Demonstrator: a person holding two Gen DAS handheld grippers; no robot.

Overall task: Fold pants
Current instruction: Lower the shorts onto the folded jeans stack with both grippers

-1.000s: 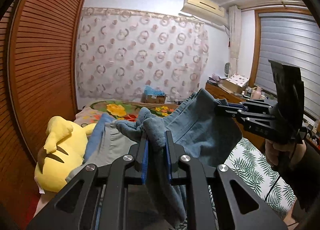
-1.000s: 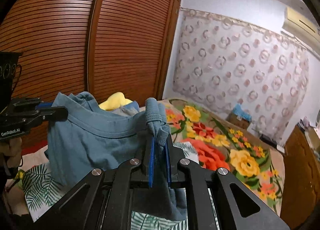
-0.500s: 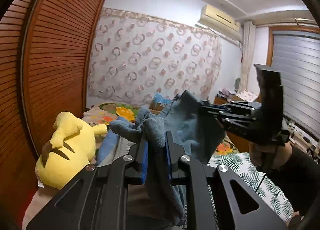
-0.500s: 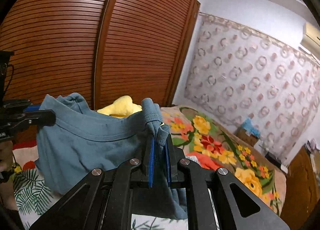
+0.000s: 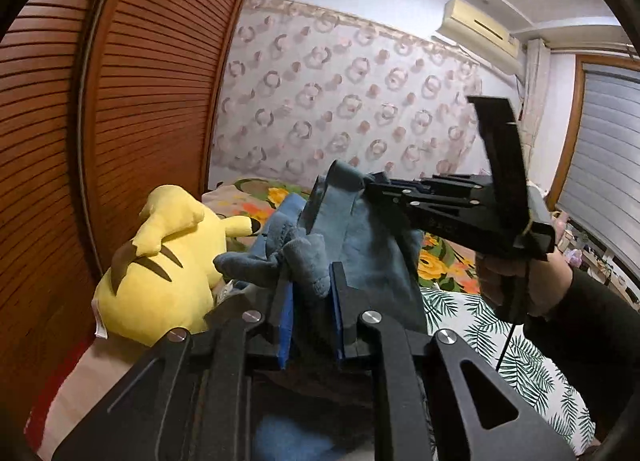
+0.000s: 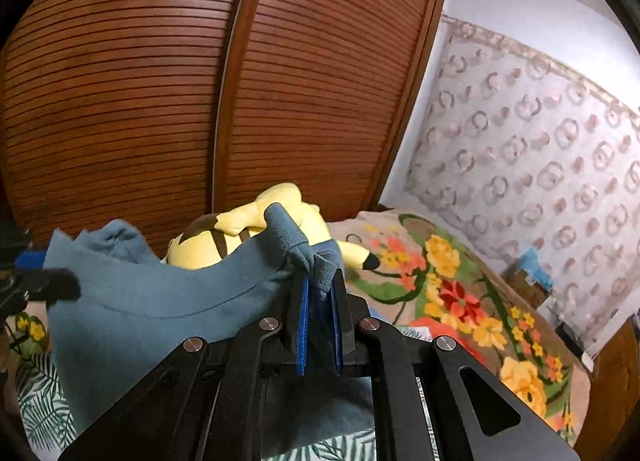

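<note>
Grey-blue pants (image 6: 152,309) hang in the air above the bed, stretched by their waistband between both grippers. My left gripper (image 5: 310,281) is shut on one bunched end of the waistband (image 5: 308,261). My right gripper (image 6: 320,281) is shut on the other end, and its black body (image 5: 452,213) shows in the left wrist view, held by a hand in a dark sleeve. The cloth sags between them and drops below both views. The left gripper's tip (image 6: 52,285) shows at the left edge of the right wrist view.
A yellow plush toy (image 5: 160,273) lies on the bed against the slatted wooden wardrobe (image 6: 200,101). A flowered blanket (image 6: 460,293) covers the bed's far end and a leaf-print sheet (image 5: 520,365) the near part. A patterned curtain (image 5: 340,113) hangs behind.
Both grippers have swung toward the wardrobe side with the pants still gripped. The plush toy is now closer and larger in both views, and the two grippers stand nearer each other.
</note>
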